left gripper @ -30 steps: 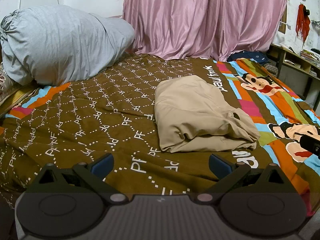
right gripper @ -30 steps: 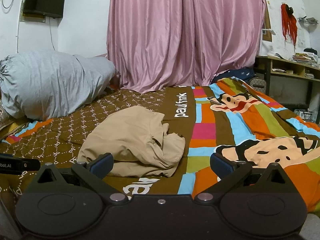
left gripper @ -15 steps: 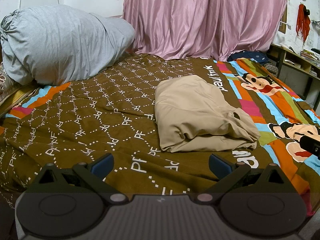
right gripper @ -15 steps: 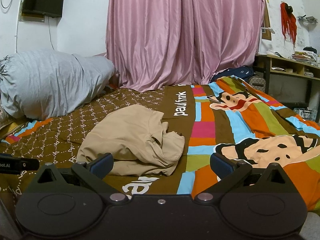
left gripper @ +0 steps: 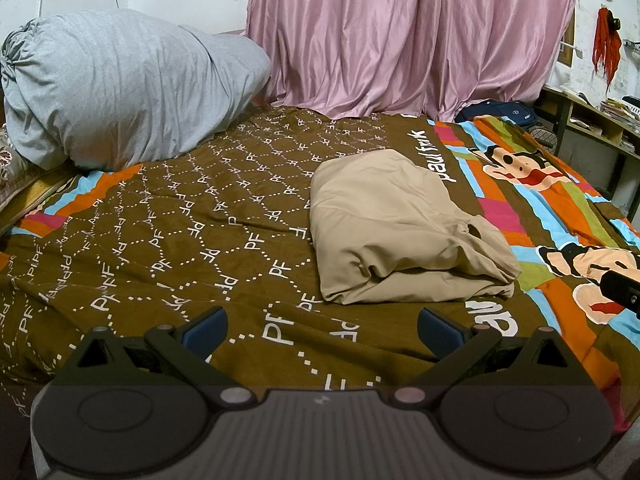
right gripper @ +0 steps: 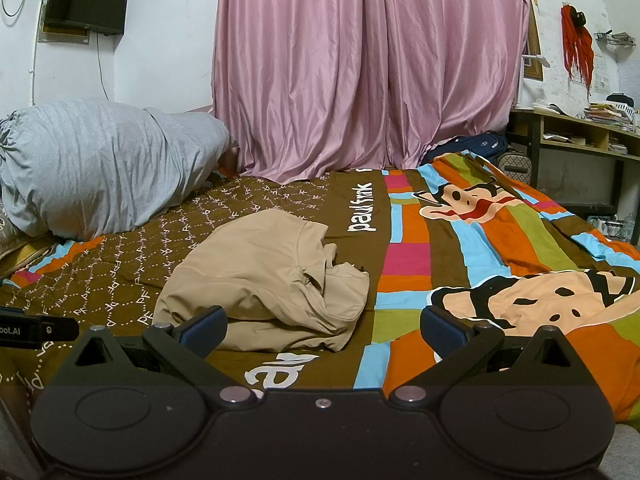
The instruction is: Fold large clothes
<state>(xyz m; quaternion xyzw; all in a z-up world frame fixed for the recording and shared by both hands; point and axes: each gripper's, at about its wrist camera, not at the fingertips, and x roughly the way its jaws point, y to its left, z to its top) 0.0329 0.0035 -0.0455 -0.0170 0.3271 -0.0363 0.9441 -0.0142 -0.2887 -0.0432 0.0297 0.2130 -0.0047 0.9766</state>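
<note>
A beige garment (left gripper: 396, 232) lies folded into a loose bundle on the bed, with a rumpled end toward the right. The right wrist view shows the same beige garment (right gripper: 268, 276) left of centre. My left gripper (left gripper: 322, 326) is open near the front edge of the bed, short of the garment and holding nothing. My right gripper (right gripper: 324, 326) is also open, its left fingertip (right gripper: 206, 326) in front of the garment's near edge without gripping it. Part of the other gripper's body shows at each frame's side.
The bed carries a brown and striped cartoon bedspread (left gripper: 180, 220). A big grey bundle of bedding (left gripper: 120, 88) sits at the back left. Pink curtains (right gripper: 368, 68) hang behind the bed. A shelf unit (right gripper: 580, 140) stands at the right, with a dark bag (right gripper: 476, 144) beside it.
The right wrist view has shifted slightly, with the bed and garment sitting a little lower and to the left. The left gripper and garment have not moved.
</note>
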